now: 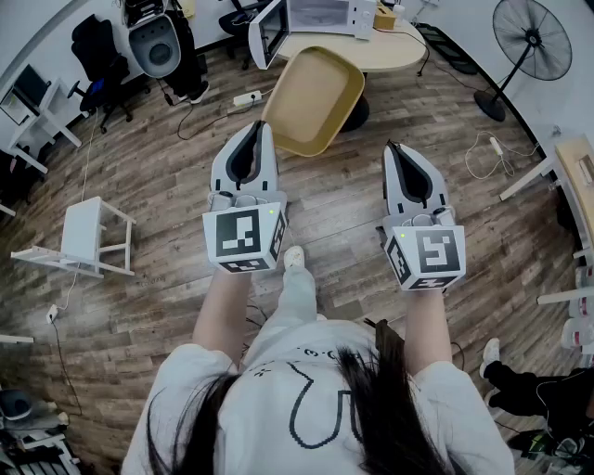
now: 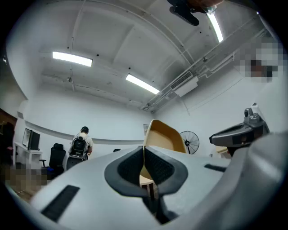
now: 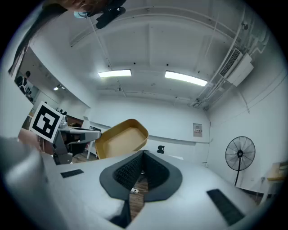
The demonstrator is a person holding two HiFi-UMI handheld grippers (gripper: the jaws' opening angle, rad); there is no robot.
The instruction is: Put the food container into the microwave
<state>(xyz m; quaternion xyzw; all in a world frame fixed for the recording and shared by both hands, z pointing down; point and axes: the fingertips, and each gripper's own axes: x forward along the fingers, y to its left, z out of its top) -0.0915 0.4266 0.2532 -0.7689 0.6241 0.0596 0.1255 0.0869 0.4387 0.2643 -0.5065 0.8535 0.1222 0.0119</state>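
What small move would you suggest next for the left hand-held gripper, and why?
Probably carry the food container forward toward the microwave. The left hand-held gripper is shut on its rim, holding it tilted above the floor, and the microwave stands open on the table farther ahead.

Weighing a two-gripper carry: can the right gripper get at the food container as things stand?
Probably yes. The food container is held tilted by the left gripper, its right edge bare, nothing between. But the right gripper is shut; open first.
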